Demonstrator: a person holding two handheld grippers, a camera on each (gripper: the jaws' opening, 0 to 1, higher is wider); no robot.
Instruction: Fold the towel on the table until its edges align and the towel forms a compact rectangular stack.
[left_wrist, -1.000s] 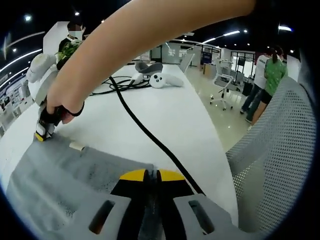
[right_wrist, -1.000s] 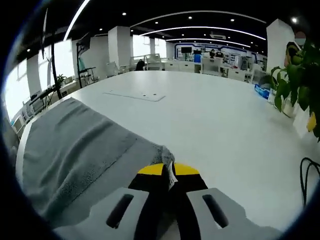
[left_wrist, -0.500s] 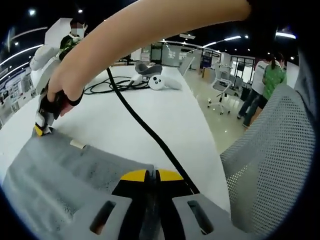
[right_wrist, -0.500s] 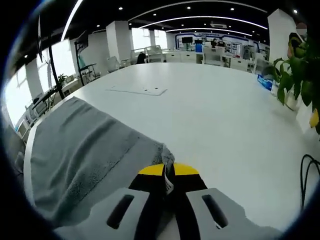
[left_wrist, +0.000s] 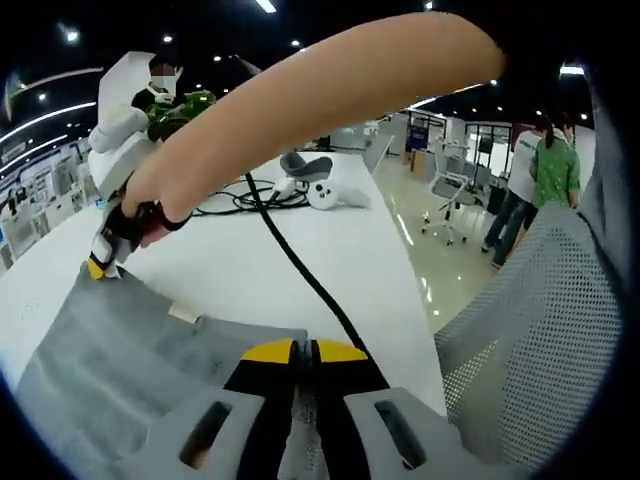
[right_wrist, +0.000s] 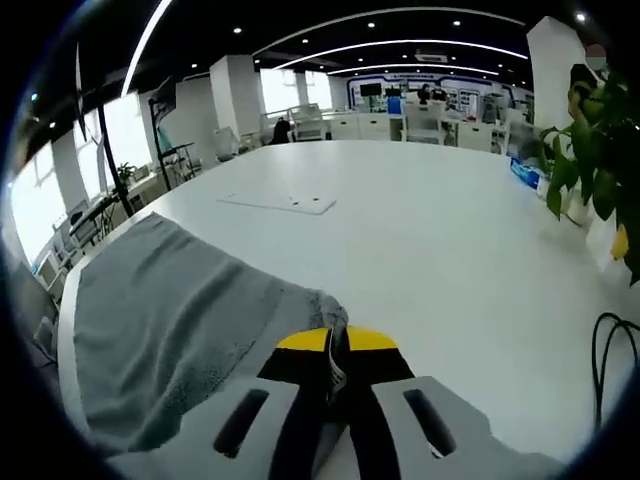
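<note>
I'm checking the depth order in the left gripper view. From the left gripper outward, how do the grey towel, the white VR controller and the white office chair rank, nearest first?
1. Grey towel, clamped in the left gripper.
2. White VR controller, far end of the white table, by the black cable.
3. White office chair, on the floor beyond the table, to the right.

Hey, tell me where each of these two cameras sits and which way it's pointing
Left gripper view: rides the left gripper, looking across the gray towel and white table toward a black cable; the person's arm and the right gripper cross it.
Right gripper view: rides the right gripper, shut on a towel corner, facing the open tabletop.
Shared: towel, table.
</note>
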